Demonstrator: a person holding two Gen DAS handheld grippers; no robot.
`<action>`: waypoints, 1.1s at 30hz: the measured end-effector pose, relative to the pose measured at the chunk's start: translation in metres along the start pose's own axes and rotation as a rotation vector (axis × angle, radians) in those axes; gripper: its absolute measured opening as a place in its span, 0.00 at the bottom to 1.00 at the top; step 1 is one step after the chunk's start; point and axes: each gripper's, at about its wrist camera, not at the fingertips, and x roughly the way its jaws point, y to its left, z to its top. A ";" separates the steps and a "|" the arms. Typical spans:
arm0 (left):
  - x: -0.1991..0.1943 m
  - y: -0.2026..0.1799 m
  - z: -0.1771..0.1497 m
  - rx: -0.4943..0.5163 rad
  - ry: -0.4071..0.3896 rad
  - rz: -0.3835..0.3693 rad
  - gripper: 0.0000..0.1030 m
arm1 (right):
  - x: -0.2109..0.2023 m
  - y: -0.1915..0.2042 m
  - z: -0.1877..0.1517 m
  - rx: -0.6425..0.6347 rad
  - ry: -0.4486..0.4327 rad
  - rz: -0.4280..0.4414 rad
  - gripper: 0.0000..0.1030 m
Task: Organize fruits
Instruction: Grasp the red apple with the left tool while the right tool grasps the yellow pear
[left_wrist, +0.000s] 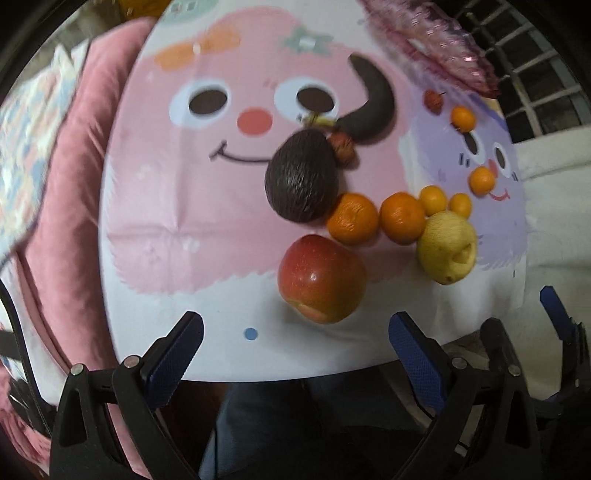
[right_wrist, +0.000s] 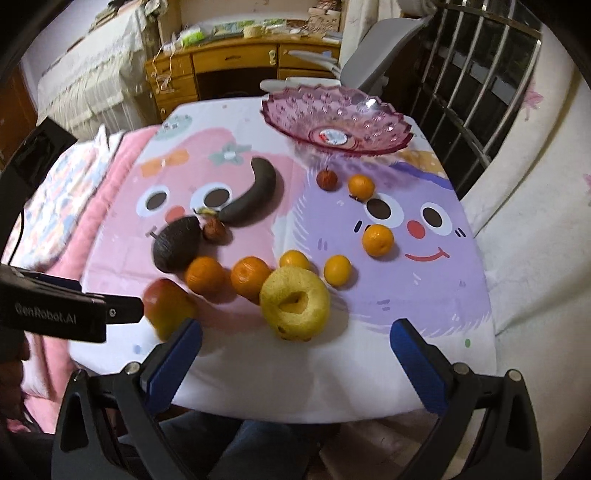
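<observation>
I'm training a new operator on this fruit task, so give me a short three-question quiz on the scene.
1. True or false: the pink bowl already holds fruit.
2. Which fruit lies nearest the left claw? A) banana B) apple C) avocado
3. Fill in: both claws are ____ and hold nothing.

Key: 1 false, the bowl is empty. 2 B, the apple; the banana and avocado lie farther back. 3 open; see the right claw.

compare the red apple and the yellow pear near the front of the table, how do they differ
The red apple is red with a yellowish patch and a smooth, shiny skin; the yellow pear is pale yellow and matte. The apple lies left of the pear. The pear touches an orange; the apple lies apart from the oranges. Both rest on the cartoon tablecloth, outside the pink bowl.
</observation>
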 end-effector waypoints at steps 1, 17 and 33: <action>0.006 0.001 0.002 -0.013 0.014 -0.007 0.92 | 0.007 0.001 -0.001 -0.018 0.006 -0.006 0.98; 0.075 0.003 0.019 -0.188 0.129 -0.066 0.77 | 0.086 -0.004 0.000 -0.145 0.099 0.037 0.82; 0.088 -0.014 0.018 -0.249 0.136 -0.031 0.65 | 0.093 -0.006 0.005 -0.242 0.112 0.176 0.67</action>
